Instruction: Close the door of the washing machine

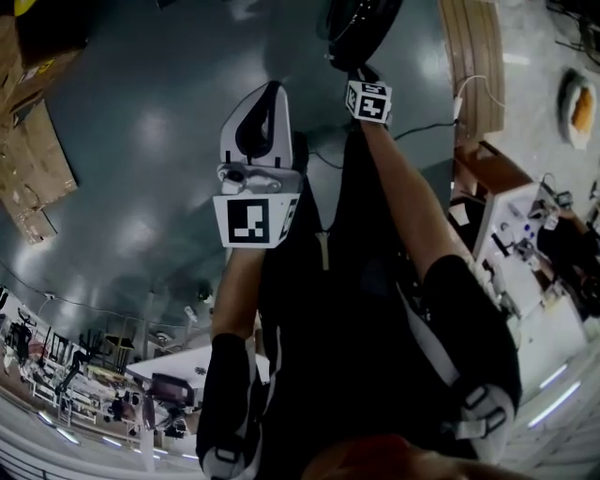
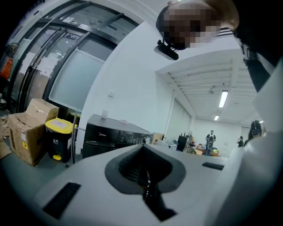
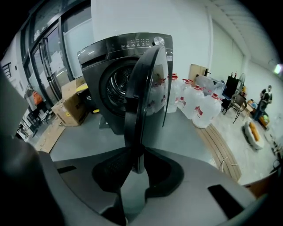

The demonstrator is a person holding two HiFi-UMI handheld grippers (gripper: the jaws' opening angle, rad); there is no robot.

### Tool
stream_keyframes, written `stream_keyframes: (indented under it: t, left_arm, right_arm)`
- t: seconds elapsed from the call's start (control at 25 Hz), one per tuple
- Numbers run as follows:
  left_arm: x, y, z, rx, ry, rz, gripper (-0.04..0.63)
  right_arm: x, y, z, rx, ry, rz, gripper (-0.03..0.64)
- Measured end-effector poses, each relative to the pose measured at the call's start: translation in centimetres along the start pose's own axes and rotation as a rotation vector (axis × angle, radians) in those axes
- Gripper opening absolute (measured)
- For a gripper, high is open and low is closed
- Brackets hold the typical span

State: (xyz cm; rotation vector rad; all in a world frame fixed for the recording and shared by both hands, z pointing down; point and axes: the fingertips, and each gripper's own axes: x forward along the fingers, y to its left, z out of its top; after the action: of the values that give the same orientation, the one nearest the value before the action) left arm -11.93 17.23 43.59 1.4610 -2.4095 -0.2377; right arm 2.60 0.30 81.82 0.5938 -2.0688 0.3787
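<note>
Door [image 3: 143, 88] of the washing machine [image 3: 110, 57] is wide open right now, swung out from the front so the right gripper view sees it nearly edge-on. The steel drum [image 3: 116, 90] sits in plain sight just to the left of it. The machine is a dark front-loader standing on the grey floor [image 1: 141, 141].

The right gripper [image 3: 135, 165] is on the door's bottom rim. Its fingers [image 3: 110, 170] sit partway apart with the rim between them, and both pads look pressed against it, so I'd call that a grip on the door. In the head view you can see that same gripper [image 1: 361, 75] up at the top with the arm stretched out, right against the dark round door [image 1: 361, 23].

The left gripper [image 1: 270, 94] hangs over bare floor, well apart from the door, and isn't touching anything. From its own camera, the left gripper [image 2: 145, 174] has its pads together with only a thin slit between them and nothing inside.

Other stuff around: a bunch of big water jugs [image 3: 194, 106] to the right of the machine, cardboard boxes [image 3: 70, 108] to its left, a yellow-lidded bin [image 2: 59, 137] near more boxes, and some wooden planks [image 3: 221, 145] lying on the floor on the right.
</note>
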Motion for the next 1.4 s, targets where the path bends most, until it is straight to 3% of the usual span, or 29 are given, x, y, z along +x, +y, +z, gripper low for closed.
stream_keyframes:
  t: [0.28,0.56,1.08,1.4]
  left_arm:
    - [-1.0,3.4,0.3,0.007,0.001,0.007,0.005]
    - [-0.6,5.7,0.6,0.004,-0.007,0.046,0.005]
    - [3.3,8.0,2.0,0.006,-0.034,0.095,0.005]
    - [5.2,10.7,2.1,0.071,-0.023,0.118,0.005]
  right_arm:
    - [0.5,2.7,1.2,0.035,-0.011,-0.026,0.078]
    - [1.6,5.7,2.2,0.054,-0.014,0.014,0.084]
    - [3.3,11.2,4.7,0.072,0.009,0.045,0.091]
    - [4.2,13.1,5.4,0.073,0.019,0.061,0.094]
